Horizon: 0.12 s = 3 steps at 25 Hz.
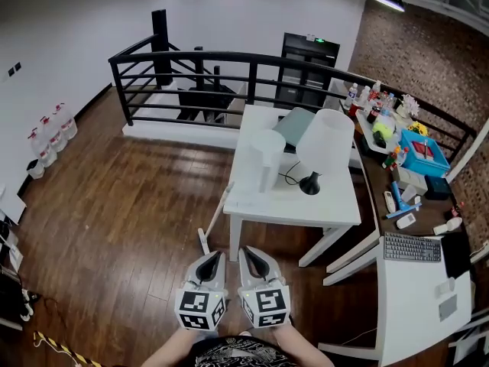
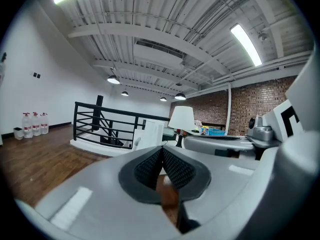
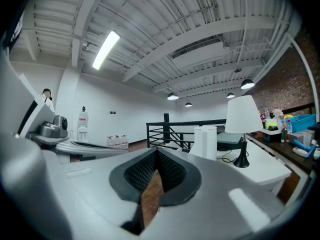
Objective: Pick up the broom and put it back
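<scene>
**Desk:** Where is the broom?

**Operator:** The broom (image 1: 216, 219) leans slanted against the left edge of the white table (image 1: 252, 201), its foot on the wooden floor (image 1: 114, 205); my left gripper (image 1: 213, 257) and right gripper (image 1: 249, 254) hang side by side near that foot, each with its jaws pressed together on nothing.

**Desk:** Which step?

**Operator:** I cannot settle it; this fits an approach to the pick-up, or a broom already put back; if a grasp is due, I judge the jaws must part round the thin handle.
</scene>
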Available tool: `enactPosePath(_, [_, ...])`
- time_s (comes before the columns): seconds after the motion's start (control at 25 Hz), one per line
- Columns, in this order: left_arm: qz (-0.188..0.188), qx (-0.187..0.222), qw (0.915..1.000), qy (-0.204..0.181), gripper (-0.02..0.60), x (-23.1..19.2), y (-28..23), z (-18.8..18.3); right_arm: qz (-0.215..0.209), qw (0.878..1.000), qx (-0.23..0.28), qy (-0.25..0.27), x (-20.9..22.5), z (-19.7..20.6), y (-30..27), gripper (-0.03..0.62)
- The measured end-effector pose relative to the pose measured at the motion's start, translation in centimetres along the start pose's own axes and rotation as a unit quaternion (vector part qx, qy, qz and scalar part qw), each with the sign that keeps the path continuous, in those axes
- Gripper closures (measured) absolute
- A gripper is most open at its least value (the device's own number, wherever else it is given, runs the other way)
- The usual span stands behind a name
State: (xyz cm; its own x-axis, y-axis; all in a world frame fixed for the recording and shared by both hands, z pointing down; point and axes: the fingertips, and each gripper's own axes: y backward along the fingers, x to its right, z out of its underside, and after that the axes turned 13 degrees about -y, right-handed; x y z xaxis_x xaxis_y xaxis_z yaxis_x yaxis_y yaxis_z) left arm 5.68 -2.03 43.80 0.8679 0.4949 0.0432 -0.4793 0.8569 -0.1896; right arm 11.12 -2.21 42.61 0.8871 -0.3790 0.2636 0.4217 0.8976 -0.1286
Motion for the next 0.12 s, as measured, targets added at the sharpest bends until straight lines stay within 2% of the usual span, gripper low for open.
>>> enactPosePath(0.12, [-0.001,0.000,1.0000,-0.002,0.575,0.58,0.54,0.02,0.002,1.000,0.003,0.000,0.26,-0.19,0.74,0.594])
